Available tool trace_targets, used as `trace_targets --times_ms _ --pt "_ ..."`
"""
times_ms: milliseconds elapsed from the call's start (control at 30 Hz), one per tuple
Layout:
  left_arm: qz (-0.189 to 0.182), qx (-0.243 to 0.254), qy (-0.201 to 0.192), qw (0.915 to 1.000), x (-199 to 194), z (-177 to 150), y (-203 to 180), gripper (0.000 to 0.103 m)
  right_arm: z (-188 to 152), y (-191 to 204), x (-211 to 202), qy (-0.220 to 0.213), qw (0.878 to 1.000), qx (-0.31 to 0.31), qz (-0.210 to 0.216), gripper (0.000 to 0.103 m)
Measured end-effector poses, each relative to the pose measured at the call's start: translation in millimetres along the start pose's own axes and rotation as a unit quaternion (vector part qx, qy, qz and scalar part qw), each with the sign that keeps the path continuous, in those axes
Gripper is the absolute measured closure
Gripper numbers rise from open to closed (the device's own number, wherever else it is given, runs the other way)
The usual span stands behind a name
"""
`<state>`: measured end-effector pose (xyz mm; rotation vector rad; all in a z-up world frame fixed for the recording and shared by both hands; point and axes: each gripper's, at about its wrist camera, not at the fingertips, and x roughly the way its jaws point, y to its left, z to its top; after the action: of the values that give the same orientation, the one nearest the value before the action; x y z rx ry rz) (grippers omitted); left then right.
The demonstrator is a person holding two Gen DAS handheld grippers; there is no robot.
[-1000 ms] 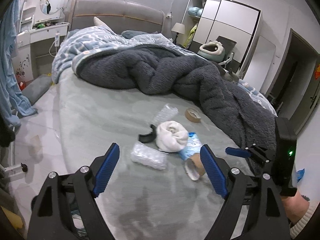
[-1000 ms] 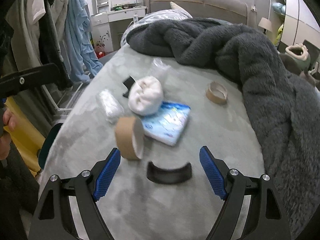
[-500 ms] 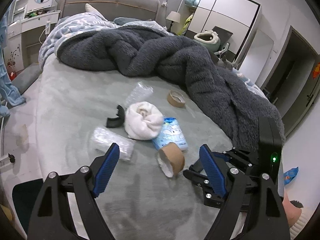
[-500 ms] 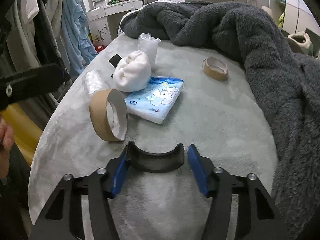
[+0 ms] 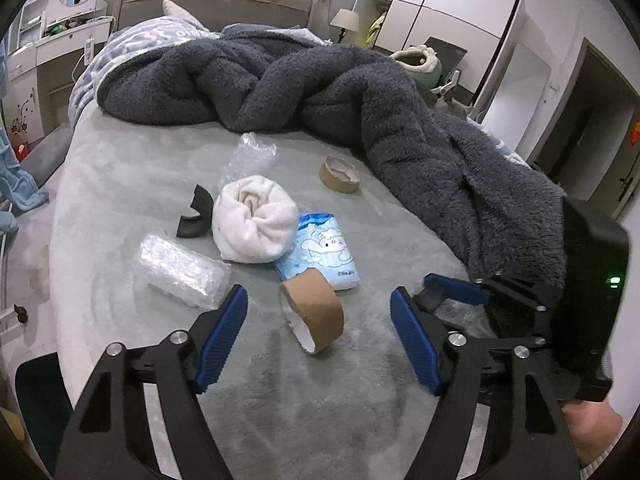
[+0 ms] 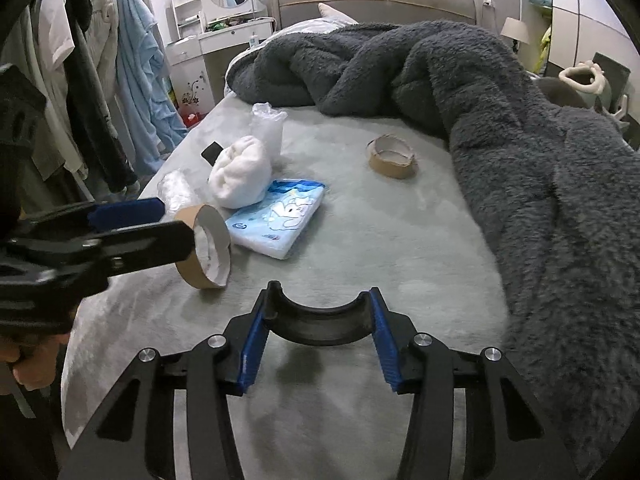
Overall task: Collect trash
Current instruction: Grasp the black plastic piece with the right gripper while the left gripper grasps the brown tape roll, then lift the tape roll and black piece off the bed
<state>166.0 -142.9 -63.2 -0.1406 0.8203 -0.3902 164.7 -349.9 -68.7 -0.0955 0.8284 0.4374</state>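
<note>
2 claws are at work over the bed [image 5: 120, 184], each at a different stage of gathering the litter. Farthest left lies a crumpled bubble-wrap piece [image 5: 182, 270], with a black curved fragment [image 5: 196, 218] behind it beside a rolled white towel [image 5: 254, 224]; a second clear plastic wrap [image 5: 250, 158] sits behind the towel. The left claw [image 5: 320, 336] hangs with its blue pads spread wide, gripping nothing, and the brown tape core [image 5: 314, 316] stands on edge between and just ahead of them, touching the corner of a blue tissue pack [image 5: 326, 248]. Judging from that line-up, the core is the left claw's target: the next move calls for easing forward until the pads flank the cardboard ring, then closing gently so it does not tip, roll or crush. A second, flattened tape core [image 5: 340, 170] lies farther back, near the grey fleece blanket [image 5: 440, 140]. To the right, the right claw [image 6: 318, 338] is clamped on a black curved plastic piece [image 6: 316, 320], pads pressed on its 2 ends, and the shadow beneath suggests it is lifted just clear of the bed. No bin shows in either view, so where it goes I cannot tell.
</note>
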Motion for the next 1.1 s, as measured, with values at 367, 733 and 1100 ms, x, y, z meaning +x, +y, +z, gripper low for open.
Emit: trace_targets --times_ms 367,733,1100 --pt "0.017 -0.041 0.026 0.9987 27.3 -2.9 14.9 0.047 -2.2 -0.2 -5.9 -0.006 1.000 -0.005 0.006 0.054" --pt "-0.005 -0.040 0.029 0.9988 26.2 -1.4 13.7 0.065 3.5 1.6 -9.4 -0.012 1.000 -0.005 0.010 0.054" --pt "0.014 0.004 0.002 0.9999 -2.6 6.2 14.9 0.065 17.4 15.0 -10.0 -0.018 1.000 -0.004 0.021 0.054"
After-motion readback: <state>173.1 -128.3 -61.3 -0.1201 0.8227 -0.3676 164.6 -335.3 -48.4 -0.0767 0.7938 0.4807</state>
